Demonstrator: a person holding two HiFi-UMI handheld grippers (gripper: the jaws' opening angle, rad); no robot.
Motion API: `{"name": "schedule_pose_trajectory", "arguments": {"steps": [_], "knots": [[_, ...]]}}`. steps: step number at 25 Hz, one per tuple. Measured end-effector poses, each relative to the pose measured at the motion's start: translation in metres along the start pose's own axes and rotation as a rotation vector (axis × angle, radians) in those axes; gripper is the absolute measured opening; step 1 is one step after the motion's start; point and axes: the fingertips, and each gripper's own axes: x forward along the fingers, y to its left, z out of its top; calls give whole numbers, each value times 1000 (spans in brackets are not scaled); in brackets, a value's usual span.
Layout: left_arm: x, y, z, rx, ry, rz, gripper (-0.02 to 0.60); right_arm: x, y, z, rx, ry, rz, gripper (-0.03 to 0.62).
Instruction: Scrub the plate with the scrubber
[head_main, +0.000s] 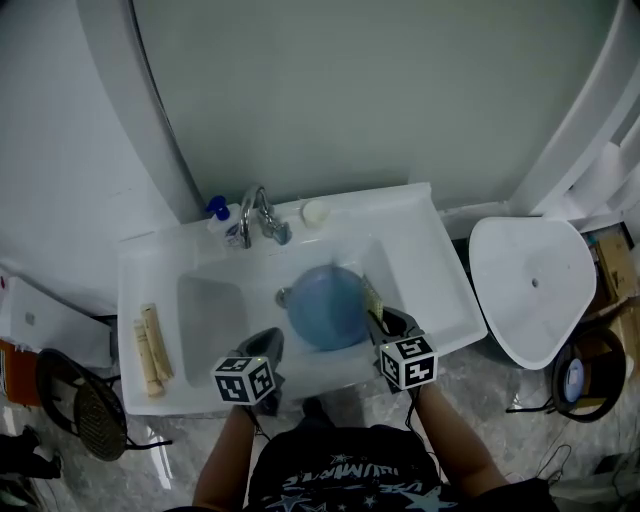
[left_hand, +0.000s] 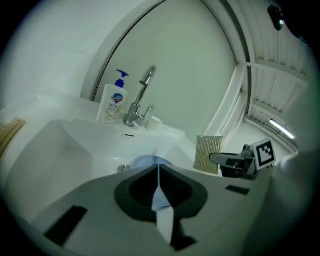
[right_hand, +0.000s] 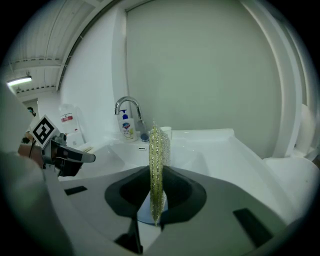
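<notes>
Blue plate (head_main: 328, 305) lies in the sink (head_main: 200, 310) just ahead of my closed, empty left tool (left_hand: 159, 176), while my right tool (right_hand: 156, 192) clamps the yellowish scrubber (right_hand: 157, 160) upright beside it, so scrubbing looks barely begun, if at all.

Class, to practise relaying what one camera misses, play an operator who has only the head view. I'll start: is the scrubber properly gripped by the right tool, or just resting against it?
Observer: Gripped. The right tool is shut on the scrubber, which stands upright and edge-on between its jaws.
Operator: And the other side, is it empty?
Observer: No. The left tool is shut on the plate, pinching its thin rim.
Operator: What does the scrubber look like flat-on?
Observer: In the left gripper view it is a thin square sheet, glittery yellow-green.
</notes>
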Motion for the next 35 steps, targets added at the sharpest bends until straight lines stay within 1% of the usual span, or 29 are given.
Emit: {"name": "schedule_pose_trajectory", "arguments": {"steps": [9, 14, 21, 22, 24, 27, 30, 35], "knots": [[44, 20, -11, -44, 111, -53, 20, 26, -2, -6, 17, 37, -33, 71], [63, 33, -14, -70, 156, -55, 21, 42, -1, -10, 39, 54, -31, 71], [88, 40, -27, -79, 227, -76, 23, 60, -3, -17, 55, 82, -30, 71], [91, 41, -30, -85, 238, -79, 35, 62, -4, -18, 59, 86, -31, 71], [98, 42, -36, -102, 262, -88, 123, 64, -6, -21, 63, 92, -33, 71], [109, 45, -44, -127, 290, -90, 146, 69, -10, -24, 71, 104, -35, 71], [119, 52, -53, -163, 316, -72, 170, 73, -13, -27, 82, 115, -38, 71], [132, 63, -68, -215, 360, -37, 181, 75, -14, -30, 115, 114, -40, 71]]}}
